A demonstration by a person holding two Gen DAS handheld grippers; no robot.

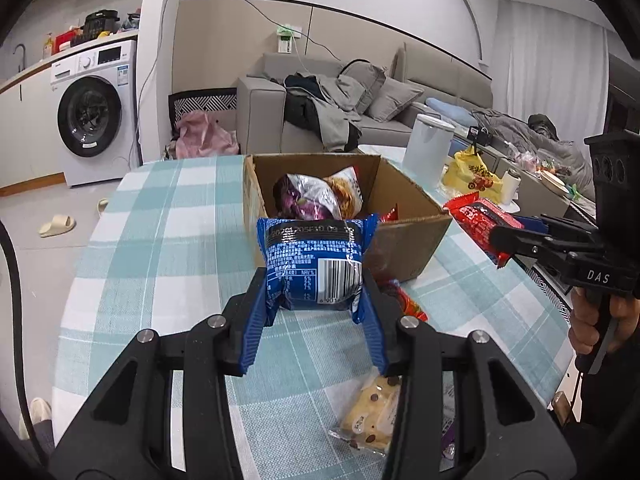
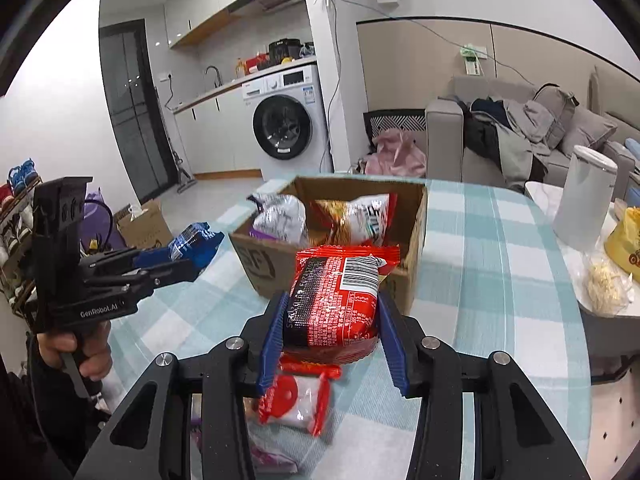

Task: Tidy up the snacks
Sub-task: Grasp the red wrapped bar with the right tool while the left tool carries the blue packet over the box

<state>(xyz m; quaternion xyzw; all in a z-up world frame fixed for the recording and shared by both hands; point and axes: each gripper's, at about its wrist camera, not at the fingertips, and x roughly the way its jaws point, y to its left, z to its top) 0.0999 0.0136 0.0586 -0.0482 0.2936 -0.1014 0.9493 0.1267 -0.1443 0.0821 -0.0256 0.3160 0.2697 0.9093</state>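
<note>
My left gripper [image 1: 314, 300] is shut on a blue snack packet [image 1: 314, 260] and holds it above the table, just in front of the open cardboard box [image 1: 404, 240]. My right gripper [image 2: 332, 320] is shut on a red snack packet [image 2: 336, 300], held close to the box's [image 2: 256, 268] near side. The box holds a purple bag [image 1: 308, 198] and an orange-white bag [image 2: 360, 216]. A yellow chocolate-chip pastry packet [image 1: 370, 416] and a red-white packet [image 2: 298, 400] lie on the checked tablecloth below the grippers.
The round table [image 1: 160, 240] has a teal checked cloth. A white canister [image 2: 584, 200] and a yellow bag [image 2: 626, 244] stand on a side table at right. A sofa with clothes [image 1: 332, 108] and a washing machine [image 1: 96, 112] stand behind.
</note>
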